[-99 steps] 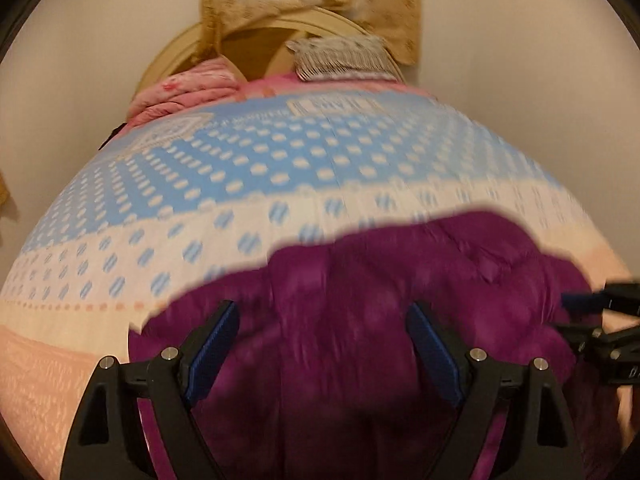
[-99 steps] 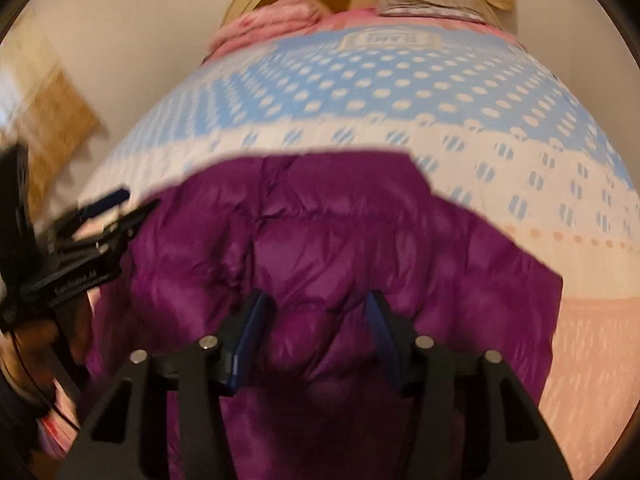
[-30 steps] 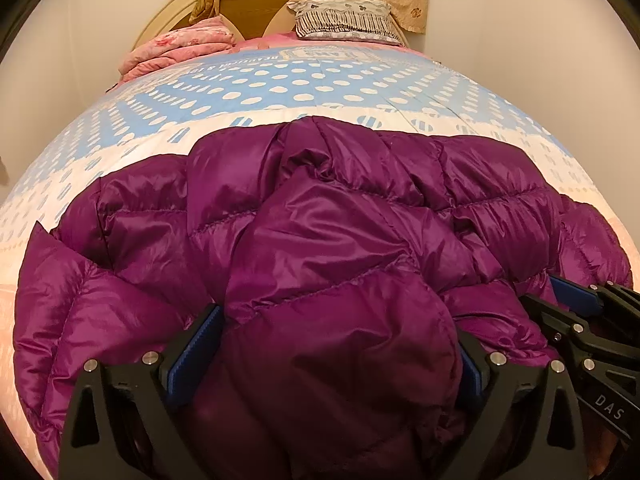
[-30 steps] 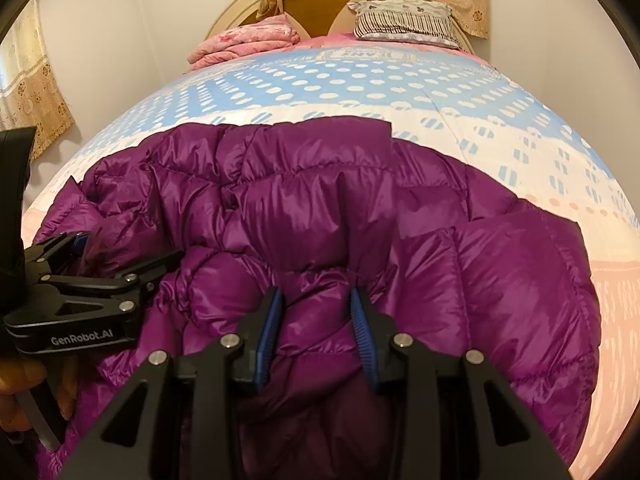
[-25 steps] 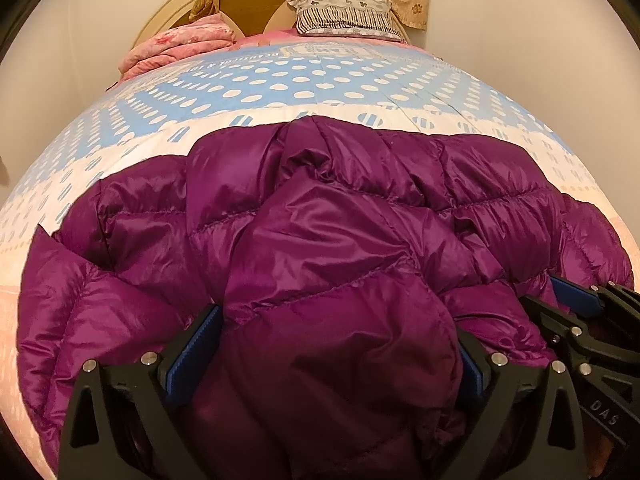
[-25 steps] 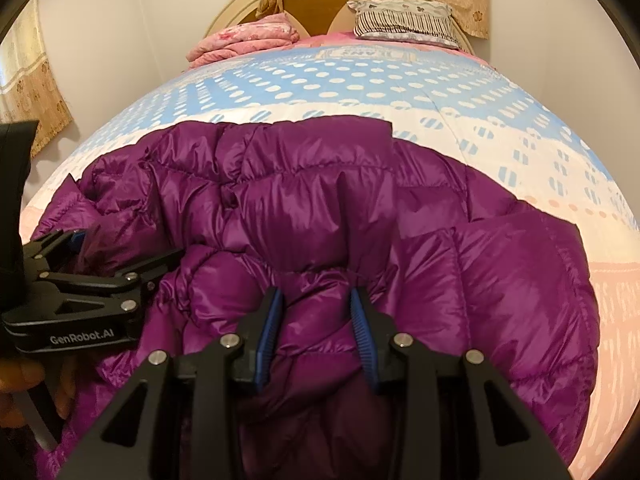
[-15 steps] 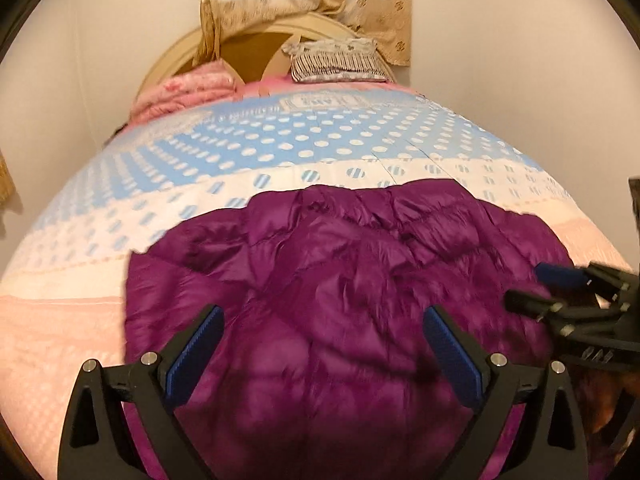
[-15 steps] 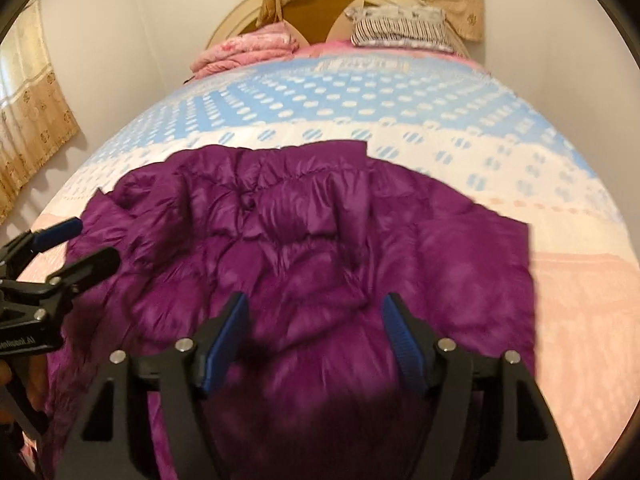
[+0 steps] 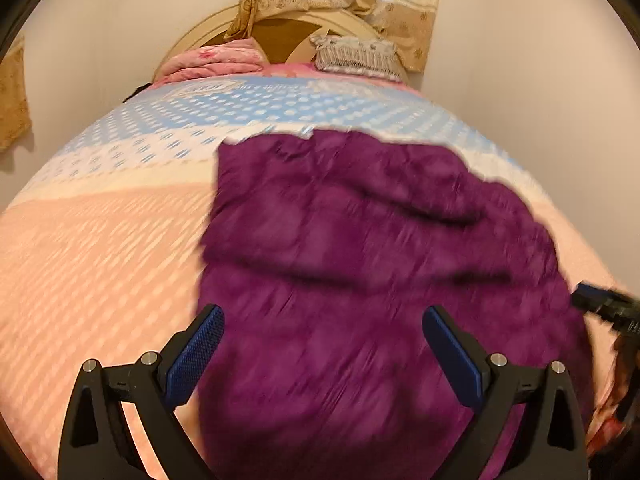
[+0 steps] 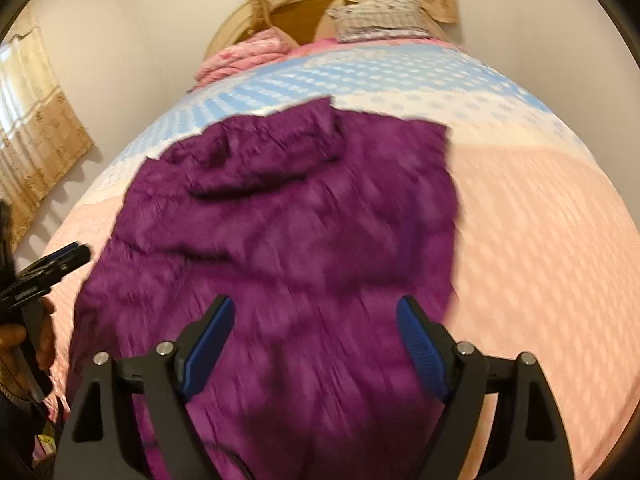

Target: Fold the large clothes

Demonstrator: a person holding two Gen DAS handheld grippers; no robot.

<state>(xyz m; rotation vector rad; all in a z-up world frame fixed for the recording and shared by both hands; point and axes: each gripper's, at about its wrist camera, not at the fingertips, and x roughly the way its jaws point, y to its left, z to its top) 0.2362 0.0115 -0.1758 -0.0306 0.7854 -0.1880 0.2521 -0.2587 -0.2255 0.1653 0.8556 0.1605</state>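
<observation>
A purple puffer jacket [image 9: 372,264] lies spread on the bed, its near hem toward me; both views are motion-blurred. My left gripper [image 9: 320,344] is open and empty above the jacket's near left part. My right gripper [image 10: 316,336] is open and empty above the jacket [image 10: 288,232] near its hem. The right gripper's tip shows at the right edge of the left wrist view [image 9: 608,310]. The left gripper shows at the left edge of the right wrist view [image 10: 44,268], held by a hand.
The bed [image 9: 100,248] has a pink, white and blue dotted cover. A pink folded quilt [image 9: 212,60] and a striped pillow [image 9: 356,56] lie at the headboard. Curtains [image 10: 36,132] hang on the left wall. White walls flank the bed.
Both grippers let go of the jacket, opened wide and pulled back and up. The jacket now lies flat on the bed, farther from both cameras.
</observation>
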